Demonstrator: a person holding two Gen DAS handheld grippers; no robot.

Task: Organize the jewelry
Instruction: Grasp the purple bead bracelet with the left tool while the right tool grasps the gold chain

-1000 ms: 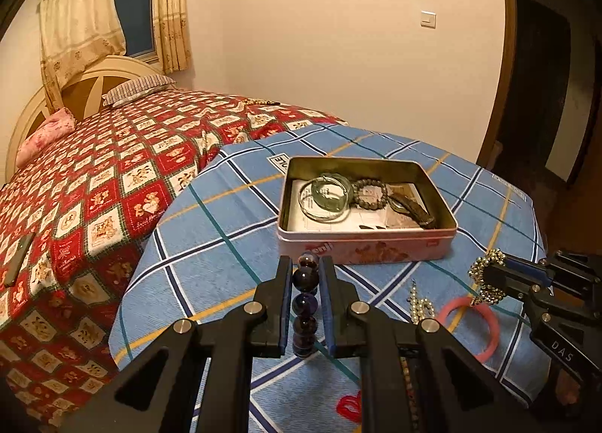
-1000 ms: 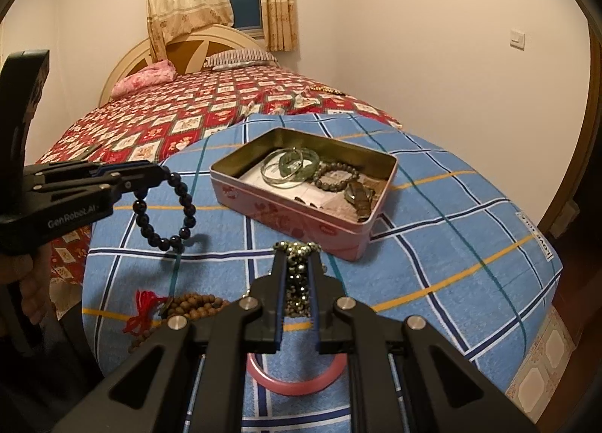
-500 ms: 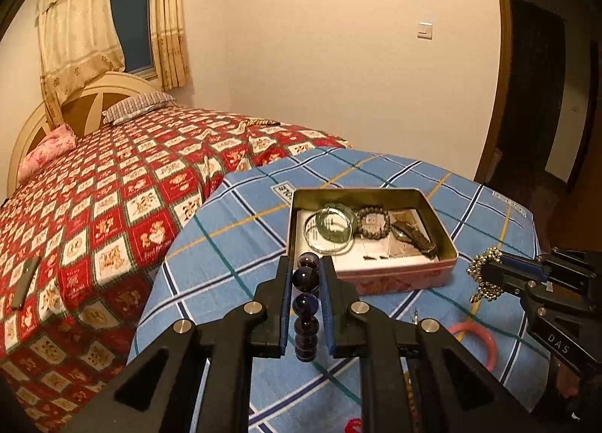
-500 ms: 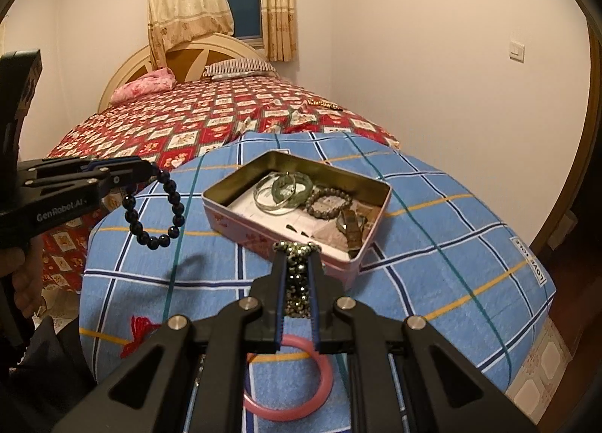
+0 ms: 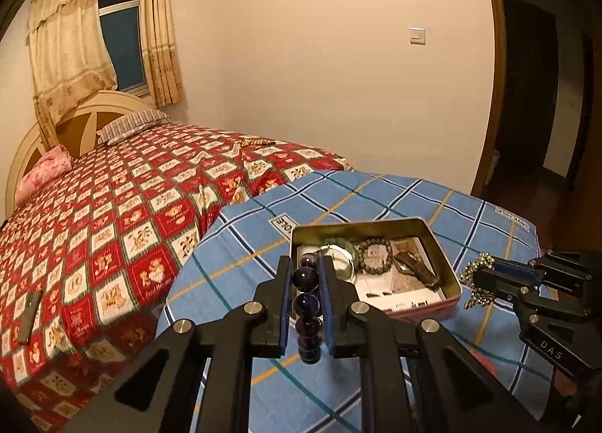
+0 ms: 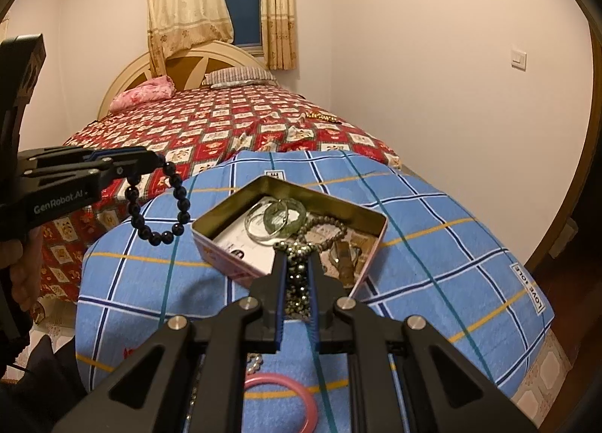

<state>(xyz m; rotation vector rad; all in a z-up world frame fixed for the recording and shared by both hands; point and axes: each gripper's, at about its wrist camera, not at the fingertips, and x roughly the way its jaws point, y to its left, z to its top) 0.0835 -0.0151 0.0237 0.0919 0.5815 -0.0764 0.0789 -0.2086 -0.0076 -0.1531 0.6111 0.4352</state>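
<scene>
An open pink tin [image 5: 453, 280] [image 6: 210, 241] sits on the blue plaid cloth; it holds a clear bangle [image 6: 263, 224], a green bangle, a brown bead bracelet [image 5: 374, 252] and a dark piece. My left gripper [image 5: 305, 267] is shut on a dark bead bracelet [image 5: 306, 305], which hangs as a loop in the right wrist view [image 6: 177, 207], raised left of the tin. My right gripper [image 6: 296, 256] is shut on a metallic bead bracelet [image 6: 297, 282], seen right of the tin in the left wrist view [image 5: 476, 278], raised above the cloth.
A pink bangle [image 6: 297, 395] and a small silver bead piece [image 6: 254, 363] lie on the cloth near me. A bed with a red patterned cover [image 5: 113, 214] stands left of the table. A doorway [image 5: 534, 113] is at the right.
Both grippers have risen and pulled back from the table with their bracelets still held; the tin now looks smaller and lower in both views.
</scene>
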